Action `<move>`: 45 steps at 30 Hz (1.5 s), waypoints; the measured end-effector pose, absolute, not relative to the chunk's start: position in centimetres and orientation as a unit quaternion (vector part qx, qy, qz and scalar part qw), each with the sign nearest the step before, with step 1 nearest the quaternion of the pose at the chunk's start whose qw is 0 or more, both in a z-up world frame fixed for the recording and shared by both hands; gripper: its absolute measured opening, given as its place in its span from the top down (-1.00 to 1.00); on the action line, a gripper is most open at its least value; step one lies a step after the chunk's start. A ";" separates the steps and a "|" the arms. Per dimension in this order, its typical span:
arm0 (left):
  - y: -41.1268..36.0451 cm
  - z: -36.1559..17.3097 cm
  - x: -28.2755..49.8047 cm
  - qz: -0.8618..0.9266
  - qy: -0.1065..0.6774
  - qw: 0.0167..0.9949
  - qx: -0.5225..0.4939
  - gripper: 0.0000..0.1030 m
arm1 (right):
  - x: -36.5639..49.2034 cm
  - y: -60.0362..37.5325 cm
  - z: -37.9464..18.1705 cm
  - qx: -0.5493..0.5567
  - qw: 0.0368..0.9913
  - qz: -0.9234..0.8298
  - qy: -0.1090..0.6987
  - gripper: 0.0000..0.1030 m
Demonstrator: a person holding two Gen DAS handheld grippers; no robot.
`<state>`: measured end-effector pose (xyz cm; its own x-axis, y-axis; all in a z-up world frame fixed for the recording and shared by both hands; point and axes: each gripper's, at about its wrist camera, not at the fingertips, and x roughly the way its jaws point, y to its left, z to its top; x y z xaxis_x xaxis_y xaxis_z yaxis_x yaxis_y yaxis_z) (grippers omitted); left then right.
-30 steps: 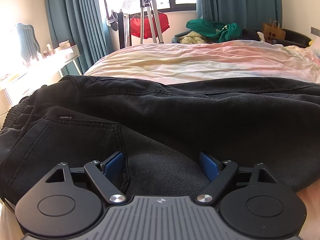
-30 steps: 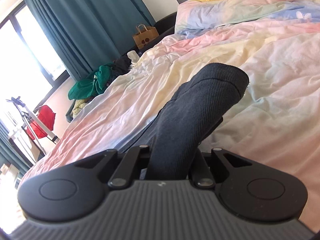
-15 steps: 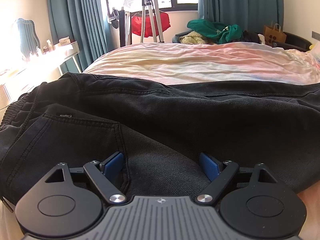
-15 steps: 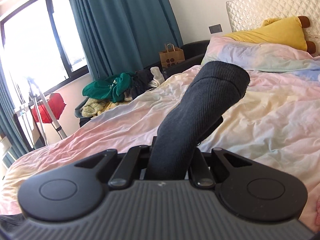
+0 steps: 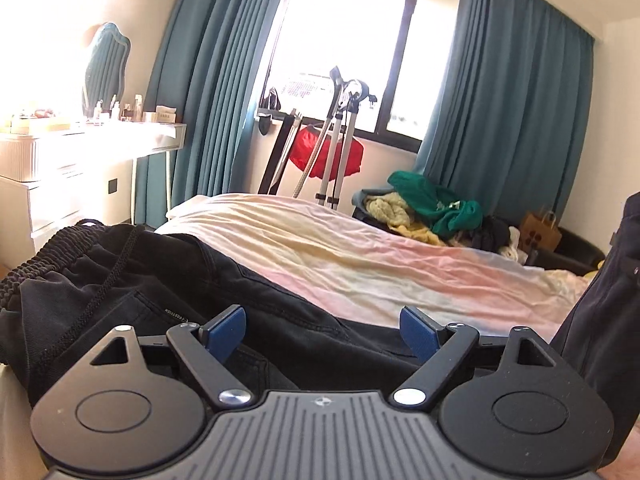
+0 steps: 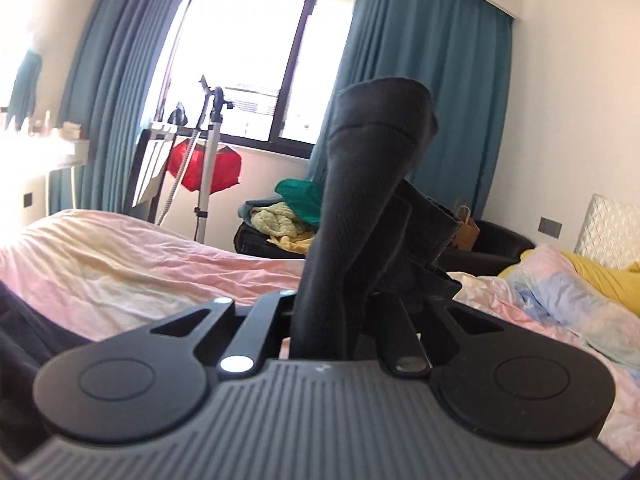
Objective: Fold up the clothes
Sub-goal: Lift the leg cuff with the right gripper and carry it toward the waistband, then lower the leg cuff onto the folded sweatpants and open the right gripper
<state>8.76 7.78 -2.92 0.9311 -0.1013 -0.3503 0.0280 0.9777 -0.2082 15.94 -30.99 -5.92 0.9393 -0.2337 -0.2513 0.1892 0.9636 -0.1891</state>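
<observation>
Trousers [image 5: 168, 280] of black denim lie across the near edge of the bed [image 5: 360, 256], their elastic waistband and drawstring bunched toward the left in the left wrist view. The left gripper [image 5: 322, 330] hovers just above them with its blue-padded fingers [image 5: 224, 326] spread wide and nothing between them. The right gripper [image 6: 332, 320] is clamped on one trouser leg [image 6: 360, 184], which stands up from the jaws as a dark column, its hem end folding over at the top; the fingertips themselves are hidden by the cloth. That raised leg also shows at the right edge of the left wrist view. The bed carries a rumpled pastel cover. Beyond it stand teal curtains [image 5: 500, 112] and a heap of green and yellow clothes [image 5: 432, 208] under the bright window.
</observation>
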 end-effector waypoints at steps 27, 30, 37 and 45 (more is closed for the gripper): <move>15.9 -1.6 9.4 0.019 0.214 0.956 -0.202 -0.67 | 15.6 -15.1 -15.7 -0.239 0.953 0.040 0.181 0.75; 15.9 -1.7 9.3 0.017 0.215 0.956 -0.200 -0.67 | 15.7 -16.3 -13.6 -0.166 0.972 0.030 0.163 0.75; 14.7 -2.1 9.7 0.015 0.222 0.958 -0.178 -0.67 | 14.8 -20.5 -8.5 0.025 0.995 0.021 0.098 0.75; 13.8 -3.5 10.6 -0.006 0.249 0.954 -0.170 -0.67 | 15.7 -15.3 -16.0 -0.187 0.950 0.090 0.232 0.73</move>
